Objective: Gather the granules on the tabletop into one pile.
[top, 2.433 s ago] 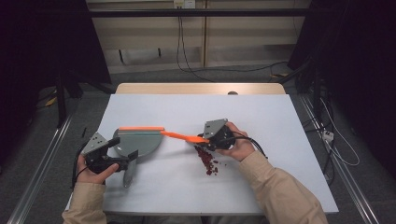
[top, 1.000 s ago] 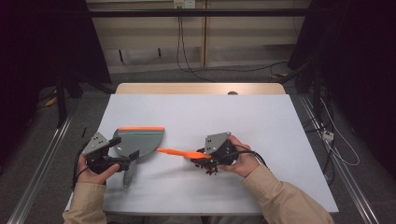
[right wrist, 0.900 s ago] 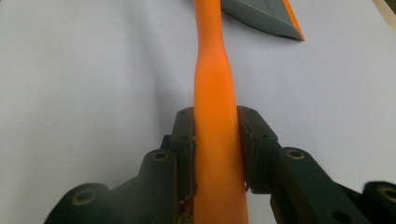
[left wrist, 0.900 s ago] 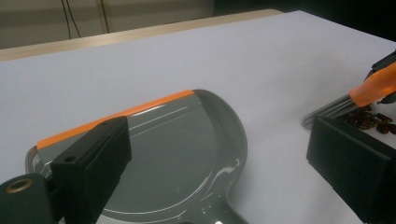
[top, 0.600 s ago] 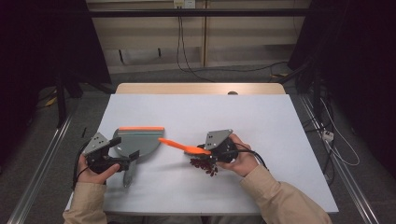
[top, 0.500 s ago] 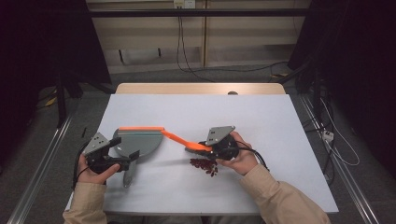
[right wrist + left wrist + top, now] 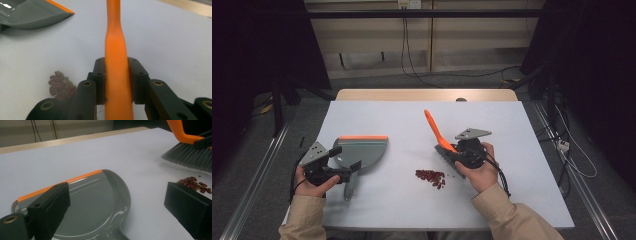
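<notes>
The brush [image 7: 439, 137] had swung since the earlier frames: its orange handle had pointed left toward the dustpan [image 7: 362, 151], and now it stood up and leaned toward the top of the high view. The right gripper [image 7: 462, 156] sat right of the middle, with its jaws squeezed tight on the handle. The grey bristles hung just above and to the right of the little pile of red bits [image 7: 431, 177] on the white table [image 7: 412, 125]. The dustpan lay flat at the left, well apart from the pile, its orange edge facing the far side. The left gripper [image 7: 343, 172] was at the lower left by the dustpan's handle. In the left gripper view its jaws stood wide apart around the handle.
</notes>
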